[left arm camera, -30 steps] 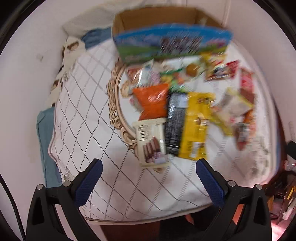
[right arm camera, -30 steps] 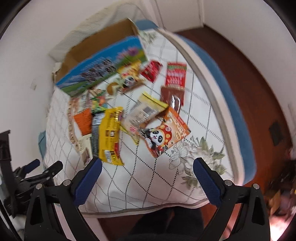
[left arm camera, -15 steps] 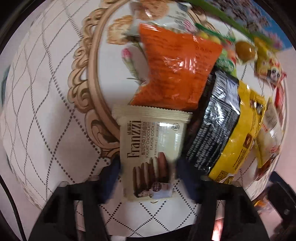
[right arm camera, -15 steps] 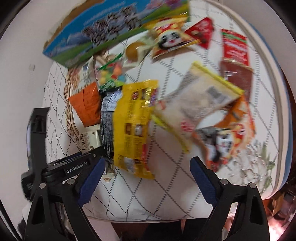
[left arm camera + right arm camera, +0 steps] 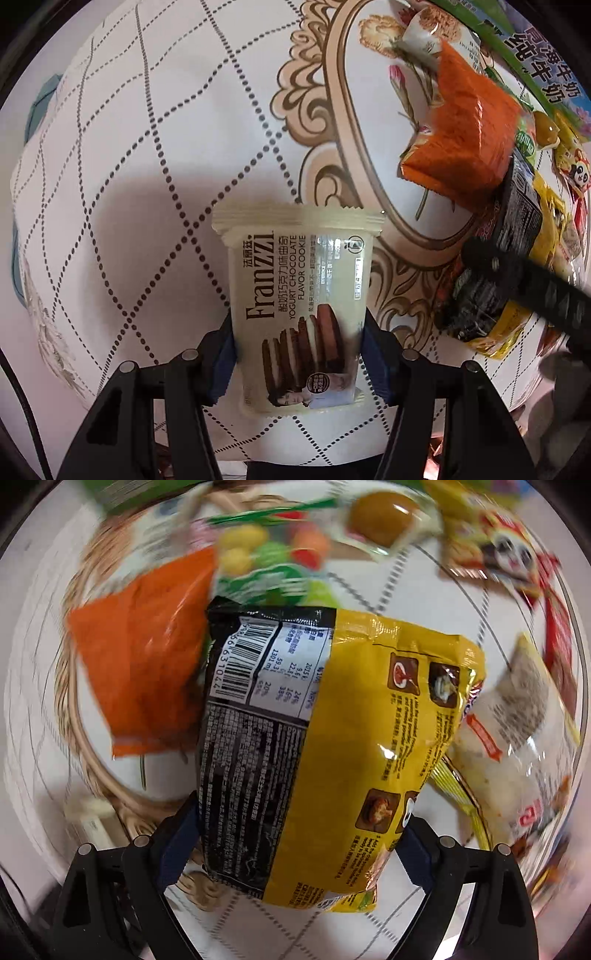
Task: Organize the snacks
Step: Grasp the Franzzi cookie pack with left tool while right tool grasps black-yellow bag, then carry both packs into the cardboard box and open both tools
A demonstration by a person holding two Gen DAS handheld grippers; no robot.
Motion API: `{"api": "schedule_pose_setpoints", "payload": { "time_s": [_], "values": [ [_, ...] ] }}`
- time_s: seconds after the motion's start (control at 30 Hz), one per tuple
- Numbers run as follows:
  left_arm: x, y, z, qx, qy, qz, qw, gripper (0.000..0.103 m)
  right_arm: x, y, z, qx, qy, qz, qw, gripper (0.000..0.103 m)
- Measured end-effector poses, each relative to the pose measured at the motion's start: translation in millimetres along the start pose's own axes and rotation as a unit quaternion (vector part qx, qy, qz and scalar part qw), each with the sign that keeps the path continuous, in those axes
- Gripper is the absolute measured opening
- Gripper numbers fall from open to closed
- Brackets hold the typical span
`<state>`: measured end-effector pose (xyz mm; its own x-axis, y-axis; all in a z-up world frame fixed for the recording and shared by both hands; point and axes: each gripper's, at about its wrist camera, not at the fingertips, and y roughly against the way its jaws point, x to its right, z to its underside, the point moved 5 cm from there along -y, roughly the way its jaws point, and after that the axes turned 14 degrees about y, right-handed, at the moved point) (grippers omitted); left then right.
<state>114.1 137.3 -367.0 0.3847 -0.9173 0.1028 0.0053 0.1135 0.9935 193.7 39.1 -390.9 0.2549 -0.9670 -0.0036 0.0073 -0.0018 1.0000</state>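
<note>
My left gripper [image 5: 297, 363] is shut on the lower end of a cream Franzzi cookie pack [image 5: 299, 310], blue pads pressing both of its sides; the pack is held above the quilted bedspread [image 5: 147, 184]. My right gripper [image 5: 295, 840] is shut on a yellow and black noodle packet [image 5: 325, 746], pads against both its sides. That packet also shows at the right edge of the left wrist view [image 5: 517, 258], with the right gripper's black arm [image 5: 535, 288] across it.
An orange snack bag [image 5: 469, 147] lies right of the Franzzi pack; it also shows in the right wrist view [image 5: 147, 664]. A colourful candy bag [image 5: 269, 561], a brown egg pack [image 5: 384, 517], a panda snack [image 5: 495, 550] and a clear-windowed pack [image 5: 517, 738] lie beyond. A printed milk carton box [image 5: 535, 66] stands behind.
Both grippers dropped from high above the bed to the snacks. The left closed on the Franzzi pack and drew it away from the orange bag. The right closed on the yellow packet.
</note>
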Motion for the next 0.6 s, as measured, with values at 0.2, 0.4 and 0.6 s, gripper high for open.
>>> {"api": "schedule_pose_setpoints", "payload": {
  "time_s": [0.2, 0.4, 0.6],
  "values": [
    [-20.4, -10.4, 12.6, -0.008, 0.005, 0.035, 0.9993, 0.06, -13.5, -3.3, 43.8, -0.059, 0.1, -0.015, 0.993, 0.091],
    [-39.4, -5.3, -3.9, -0.044, 0.004, 0.067, 0.9968, 0.063, -5.6, 15.9, 68.4, -0.032, 0.072, -0.026, 0.997, 0.093],
    [-47.8, 13.9, -3.3, -0.062, 0.015, 0.079, 0.9948, 0.063, -1.0, 25.0, 74.7, -0.013, 0.022, -0.015, 1.0, 0.093]
  ]
}}
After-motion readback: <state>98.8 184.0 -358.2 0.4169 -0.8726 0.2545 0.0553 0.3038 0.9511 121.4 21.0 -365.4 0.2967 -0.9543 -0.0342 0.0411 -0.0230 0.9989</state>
